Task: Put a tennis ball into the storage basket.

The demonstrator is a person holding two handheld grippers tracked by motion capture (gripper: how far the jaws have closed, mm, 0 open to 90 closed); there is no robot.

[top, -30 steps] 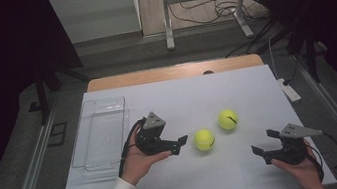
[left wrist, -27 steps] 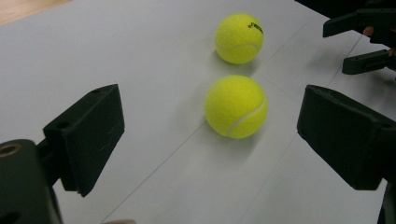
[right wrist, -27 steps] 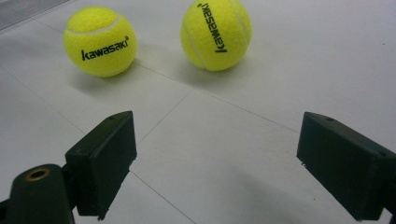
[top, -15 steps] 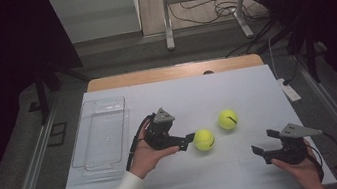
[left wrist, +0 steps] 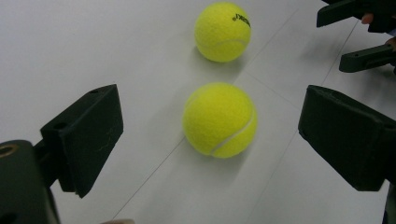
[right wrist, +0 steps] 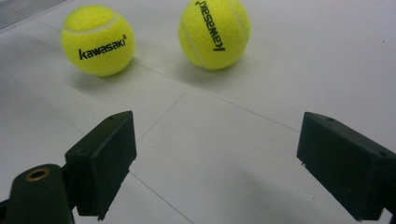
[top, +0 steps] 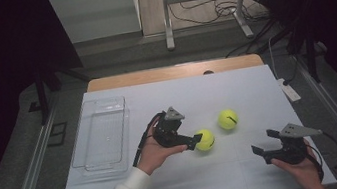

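Nothing is picked up yet: both balls lie on the white counter [top: 237, 92], and the clear tray [top: 100, 140] at the left side holds nothing, so if the balls are bound for it, as seems likely, the whole job is left. Nearest the person, the right tongs [top: 261, 154] sit low at the right front of the counter, held in the right hand [top: 301, 168], jaws wide apart and gripping nothing; its own view shows bare counter between the jaws, with both balls well beyond them. Farther in, the left tongs [top: 197, 139], held by the left hand [top: 153, 155], reach toward the near ball [top: 205, 140]. In the left gripper view the jaws stand wide open on either side of that ball [left wrist: 219, 120], which lies a little ahead of their tips and touches neither; in the high view the tips look just beside it. I judge the grasp to be about to start, with closing, lifting and carrying still to come. The far ball [top: 228, 119] rests apart, up and to the right, untouched.
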